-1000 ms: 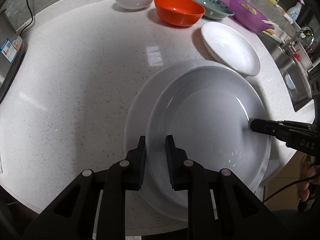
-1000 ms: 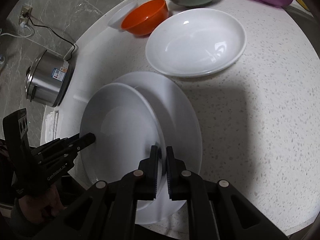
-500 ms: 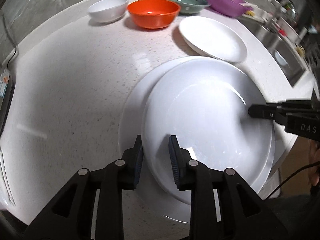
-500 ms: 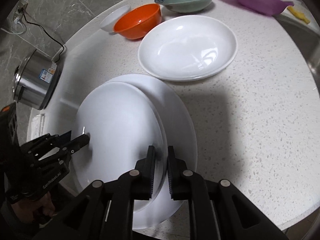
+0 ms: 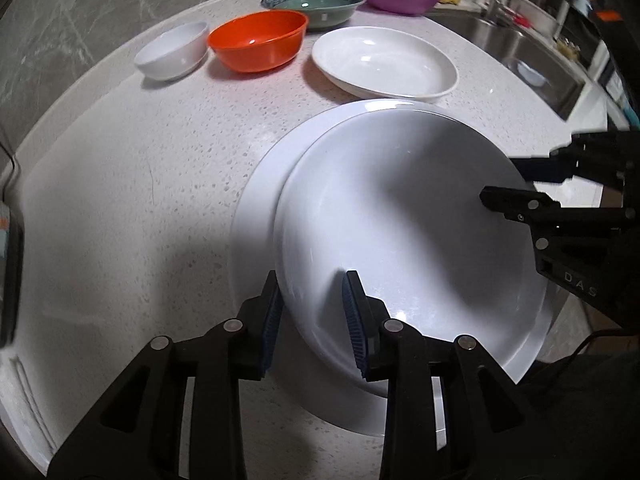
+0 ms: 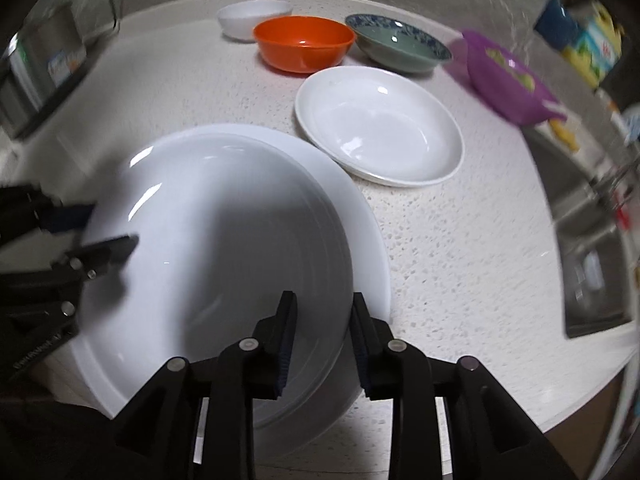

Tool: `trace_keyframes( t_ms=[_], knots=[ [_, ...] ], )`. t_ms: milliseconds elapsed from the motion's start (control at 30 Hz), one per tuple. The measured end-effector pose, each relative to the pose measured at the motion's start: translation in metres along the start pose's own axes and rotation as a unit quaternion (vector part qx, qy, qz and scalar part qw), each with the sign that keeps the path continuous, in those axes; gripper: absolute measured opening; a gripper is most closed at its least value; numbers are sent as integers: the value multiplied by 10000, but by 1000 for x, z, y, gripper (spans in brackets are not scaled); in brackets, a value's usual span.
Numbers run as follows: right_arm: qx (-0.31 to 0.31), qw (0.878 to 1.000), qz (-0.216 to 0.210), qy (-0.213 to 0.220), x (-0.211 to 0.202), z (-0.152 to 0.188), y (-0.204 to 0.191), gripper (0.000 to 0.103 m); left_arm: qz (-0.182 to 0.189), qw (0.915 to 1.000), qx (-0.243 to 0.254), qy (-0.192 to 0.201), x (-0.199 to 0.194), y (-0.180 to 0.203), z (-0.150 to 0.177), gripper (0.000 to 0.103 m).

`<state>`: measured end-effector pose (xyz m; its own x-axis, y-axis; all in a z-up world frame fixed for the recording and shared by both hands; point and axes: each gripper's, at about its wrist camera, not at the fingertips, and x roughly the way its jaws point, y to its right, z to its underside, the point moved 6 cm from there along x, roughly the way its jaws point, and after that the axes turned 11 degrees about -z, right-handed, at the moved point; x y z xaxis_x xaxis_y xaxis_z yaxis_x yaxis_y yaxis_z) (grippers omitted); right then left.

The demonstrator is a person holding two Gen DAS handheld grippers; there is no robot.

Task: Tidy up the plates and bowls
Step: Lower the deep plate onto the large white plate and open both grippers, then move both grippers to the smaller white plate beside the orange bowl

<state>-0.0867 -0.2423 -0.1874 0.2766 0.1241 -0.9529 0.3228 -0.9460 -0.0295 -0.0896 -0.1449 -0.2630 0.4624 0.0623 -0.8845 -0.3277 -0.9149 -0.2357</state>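
White speckled round countertop [image 5: 132,184] | wide shallow white plate [image 5: 404,240] stacked on larger flat white plate [image 5: 256,216], near edge | left gripper [image 5: 312,312] and right gripper [image 6: 322,336] each parted, straddling its rim | smaller white plate [image 6: 380,124] beyond | orange bowl [image 5: 258,40] far.

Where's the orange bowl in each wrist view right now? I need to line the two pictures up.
Left wrist: orange bowl sits upper left of centre, between the small white bowl and the green bowl.
Right wrist: orange bowl sits top centre, in the same row.
Shared landmark: the empty white plate lies just in front and to the right of it in both views.
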Motion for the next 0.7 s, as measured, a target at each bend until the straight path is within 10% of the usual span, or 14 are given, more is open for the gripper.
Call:
trace_keyframes(
  t_ms=[333, 700],
  knots=[
    [-423, 9973, 592, 22, 0, 4, -8, 32, -30, 9985, 432, 333, 0, 9, 0, 53],
    [-860, 9915, 940, 275, -1, 0, -7, 73, 27, 9977, 252, 621, -8, -4, -1, 65]
  ],
)
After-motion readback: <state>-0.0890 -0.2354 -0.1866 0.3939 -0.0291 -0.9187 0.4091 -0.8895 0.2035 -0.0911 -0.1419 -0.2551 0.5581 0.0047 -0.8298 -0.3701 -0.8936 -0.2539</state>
